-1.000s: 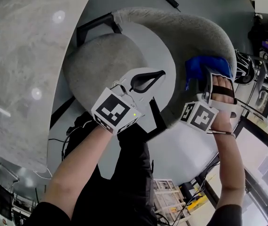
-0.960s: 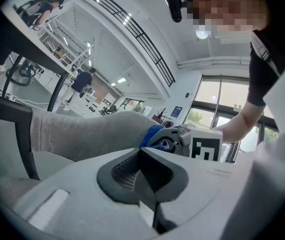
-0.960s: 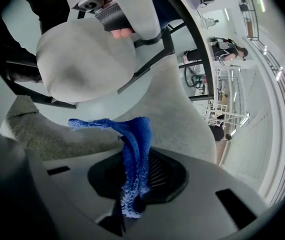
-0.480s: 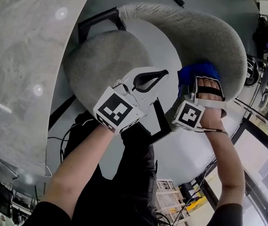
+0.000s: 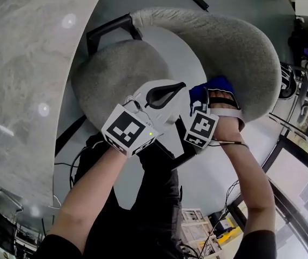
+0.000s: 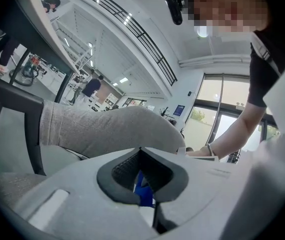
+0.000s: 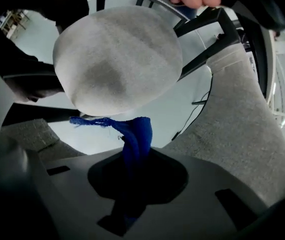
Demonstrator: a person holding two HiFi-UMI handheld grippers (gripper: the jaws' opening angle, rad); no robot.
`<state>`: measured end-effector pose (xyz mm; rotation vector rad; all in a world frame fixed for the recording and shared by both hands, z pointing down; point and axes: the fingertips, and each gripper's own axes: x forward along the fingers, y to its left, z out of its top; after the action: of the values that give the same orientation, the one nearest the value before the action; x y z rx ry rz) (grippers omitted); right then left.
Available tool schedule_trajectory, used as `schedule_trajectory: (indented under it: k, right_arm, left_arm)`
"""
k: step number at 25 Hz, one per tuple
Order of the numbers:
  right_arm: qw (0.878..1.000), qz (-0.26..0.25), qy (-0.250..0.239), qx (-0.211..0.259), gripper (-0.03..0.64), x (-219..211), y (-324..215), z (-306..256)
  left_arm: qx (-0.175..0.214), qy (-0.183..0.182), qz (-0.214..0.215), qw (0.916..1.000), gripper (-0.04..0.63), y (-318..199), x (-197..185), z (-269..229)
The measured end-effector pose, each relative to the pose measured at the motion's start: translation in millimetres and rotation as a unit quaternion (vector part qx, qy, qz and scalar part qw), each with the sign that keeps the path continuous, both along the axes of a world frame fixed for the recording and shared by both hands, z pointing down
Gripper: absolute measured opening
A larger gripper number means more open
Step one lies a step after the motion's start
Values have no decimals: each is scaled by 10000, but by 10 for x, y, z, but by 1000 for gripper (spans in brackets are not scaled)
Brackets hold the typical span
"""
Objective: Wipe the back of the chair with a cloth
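Stands over a grey chair (image 5: 143,58), a gripper in each hand. Clamps a blue cloth (image 5: 203,88) in the right gripper (image 5: 214,99), jaws pinched tight on its bunched middle. Seen along those jaws in the right gripper view: the cloth (image 7: 135,136) rising straight out from between them as a twisted strip, with a frayed end trailing off to their left. Has the curved, fuzzy backrest (image 7: 242,129) close on the right of these jaws, and the round seat (image 7: 117,59) ahead of their tips. Has pale floor (image 7: 132,111) showing in the gap between seat and backrest, just past the cloth. From the head view, holds the cloth right at the backrest (image 5: 235,42), on its inner lower edge. Cannot tell whether pressed on or just off.

Holds the left gripper (image 5: 167,93) over the seat's near edge, jaws closed tip to tip with nothing between them. Has only a small oval gap behind the tips. Catches a sliver of the blue cloth (image 6: 142,190) through that gap in the left gripper view. Points these jaws (image 6: 140,151) at the backrest (image 6: 107,129), which spans the picture beyond the tips. Has the black frame (image 6: 30,129) off to their left and the right forearm (image 6: 237,134) off to their right. Has the right gripper just beside the left jaws' tips, on their right, the two close but apart.
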<state>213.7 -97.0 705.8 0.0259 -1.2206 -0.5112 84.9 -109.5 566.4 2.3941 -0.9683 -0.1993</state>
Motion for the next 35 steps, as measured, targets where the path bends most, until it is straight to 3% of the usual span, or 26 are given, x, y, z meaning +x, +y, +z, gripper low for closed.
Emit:
schedule_trajectory:
  k: [3,5,11,16,20,23,25,29,31,35]
  right_arm:
    - [9935,733,-867,-103,61,-181,4,-199]
    - [9793,1303,-1544,-118,61,-275,2,-479]
    - [9077,2603,-3290,104,61,-495,-269,-1534]
    - [8703,2740,-3976,976,62,-498,-717,-2419]
    - [8536,2626,-3973,2112,61,-288,-1104,-3002]
    - [8537,2060,-3412,3351,63,-73,-1365,-3310]
    - [8653,1501,-2832,3855,63,-81,-1457,-3276]
    - [9022,888,-2092,3666,63,-277,-1471,-2584]
    - [9095,793,-1991,3561,64,-316,-1461,-2315]
    - [9131,717,-2028,3463,64,-401,-1464,-2123]
  left_arm:
    - [-18,-38,-13,10000,8,5,-46,-109]
    - [-24,-39,-14,10000,8,9,-65,-227]
    - [85,14,63,9999,8,-20,5,-651]
    - [244,67,199,9995,8,-96,95,-962]
    - [312,108,224,9992,8,-171,98,-1067]
    - [306,123,270,9991,8,-187,105,-1070]
    - [321,130,257,9991,8,-201,92,-1038]
    - [245,81,215,9994,8,-206,29,-853]
    - [187,70,193,9996,8,-198,-7,-746]
    - [86,64,104,9999,8,-223,-81,-546]
